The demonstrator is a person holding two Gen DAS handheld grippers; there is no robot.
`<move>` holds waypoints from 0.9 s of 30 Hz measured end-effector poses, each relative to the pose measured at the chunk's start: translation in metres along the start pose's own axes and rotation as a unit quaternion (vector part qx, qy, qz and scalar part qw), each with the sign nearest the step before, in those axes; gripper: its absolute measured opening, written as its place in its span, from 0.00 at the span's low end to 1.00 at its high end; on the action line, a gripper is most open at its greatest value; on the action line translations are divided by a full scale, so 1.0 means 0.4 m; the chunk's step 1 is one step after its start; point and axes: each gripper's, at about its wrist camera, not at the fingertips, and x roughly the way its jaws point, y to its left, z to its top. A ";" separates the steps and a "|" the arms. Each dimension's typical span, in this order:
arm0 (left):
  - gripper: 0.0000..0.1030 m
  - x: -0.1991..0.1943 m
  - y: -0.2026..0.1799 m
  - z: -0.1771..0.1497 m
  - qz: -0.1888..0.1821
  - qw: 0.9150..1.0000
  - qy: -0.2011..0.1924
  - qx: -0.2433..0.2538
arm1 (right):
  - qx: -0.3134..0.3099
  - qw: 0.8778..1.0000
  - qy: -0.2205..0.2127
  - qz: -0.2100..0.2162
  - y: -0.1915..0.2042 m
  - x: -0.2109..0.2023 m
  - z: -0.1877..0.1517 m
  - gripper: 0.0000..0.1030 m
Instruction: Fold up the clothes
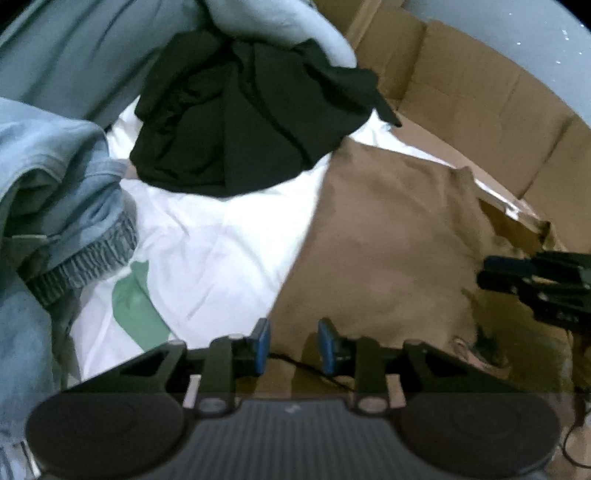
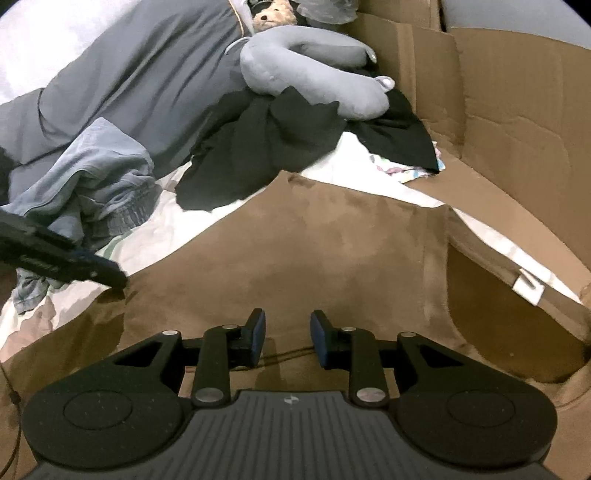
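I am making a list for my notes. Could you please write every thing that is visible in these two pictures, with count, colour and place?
brown garment: one, brown, spread flat in front of both grippers
black garment: one, black, crumpled behind the brown one
blue garment: one, light blue with an elastic band, heaped at the left
white sheet: one, white with a green patch, under the clothes
neck pillow: one, grey, resting on the black garment
plush toy: one, tan, far back
cardboard: brown panels, right side
left gripper: black, blue fingers, open, nothing between
right gripper: black, blue fingers, open, nothing between
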 end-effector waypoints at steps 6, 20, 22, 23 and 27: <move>0.24 0.052 0.012 -0.013 -0.001 0.999 0.028 0.026 | 0.022 1.000 0.009 0.006 0.005 -0.005 -0.020 0.33; 0.16 0.058 0.127 -0.001 -0.083 0.996 0.038 0.003 | 0.066 0.995 0.022 -0.075 0.028 -0.080 -0.068 0.33; 0.25 0.044 0.131 0.009 -0.078 0.996 0.038 0.015 | 0.078 0.992 0.029 -0.092 0.030 -0.109 -0.080 0.33; 0.25 0.034 0.133 0.015 -0.077 0.996 0.030 0.016 | 0.086 0.991 0.033 -0.101 0.030 -0.126 -0.087 0.33; 0.25 -0.006 0.139 0.037 -0.075 0.997 -0.001 0.022 | 0.112 0.983 0.035 -0.138 0.040 -0.219 -0.126 0.33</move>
